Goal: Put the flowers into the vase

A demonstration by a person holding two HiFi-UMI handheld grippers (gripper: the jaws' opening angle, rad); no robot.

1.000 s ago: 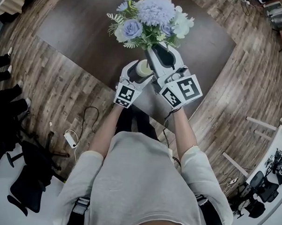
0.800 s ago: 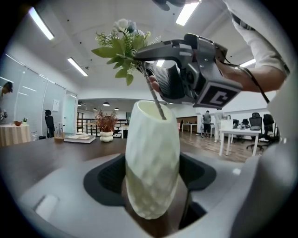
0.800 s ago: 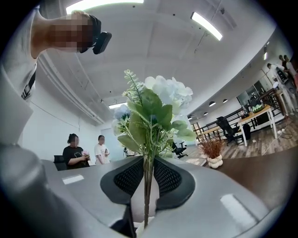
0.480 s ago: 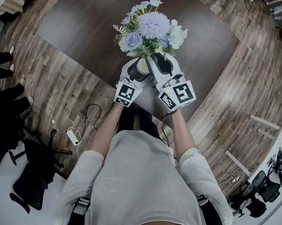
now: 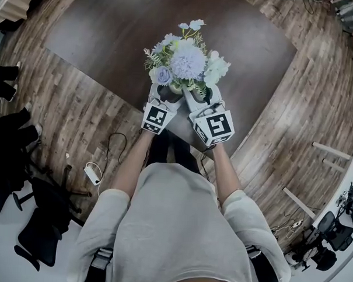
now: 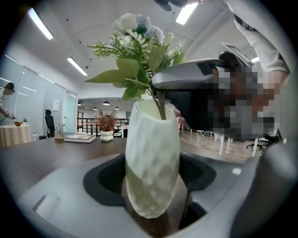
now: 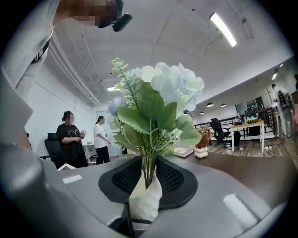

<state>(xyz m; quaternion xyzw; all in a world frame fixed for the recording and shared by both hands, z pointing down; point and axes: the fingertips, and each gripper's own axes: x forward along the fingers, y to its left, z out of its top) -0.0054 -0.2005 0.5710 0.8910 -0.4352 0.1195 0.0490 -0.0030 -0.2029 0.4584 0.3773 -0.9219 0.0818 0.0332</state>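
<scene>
Grips the vase (image 6: 151,162) low on its body with the left claw (image 5: 167,96), spread wide and pressed against both sides. Holds it upright, apparently standing on the bench (image 5: 99,40) near the front edge.

Straddles the stems (image 7: 149,169) with the right claw (image 5: 200,97), just above the vase mouth and close beside the left claw. Has just been opening that claw. Stems between its pads, seemingly just clear of them, so no real pinch now.

Already has the stems down in the mouth. Flowers (image 5: 187,61) straight up out of the vase, long axis vertical, heads directly over the rim and hiding it from the head view. Nothing else visible inside; cannot tell how deep the stems reach.

Hinges, for the coming move, on one relation: upright stems between the right pads, with the claw reaching at them about level from the person's side. Probably calls for a little more spread, then a straight pull back toward the body rather than upward. Otherwise risks dragging the bunch out or tipping it. Left claw the only brace on the vase, so best left clamped until clear of the right one. Close to done, by the look.
</scene>
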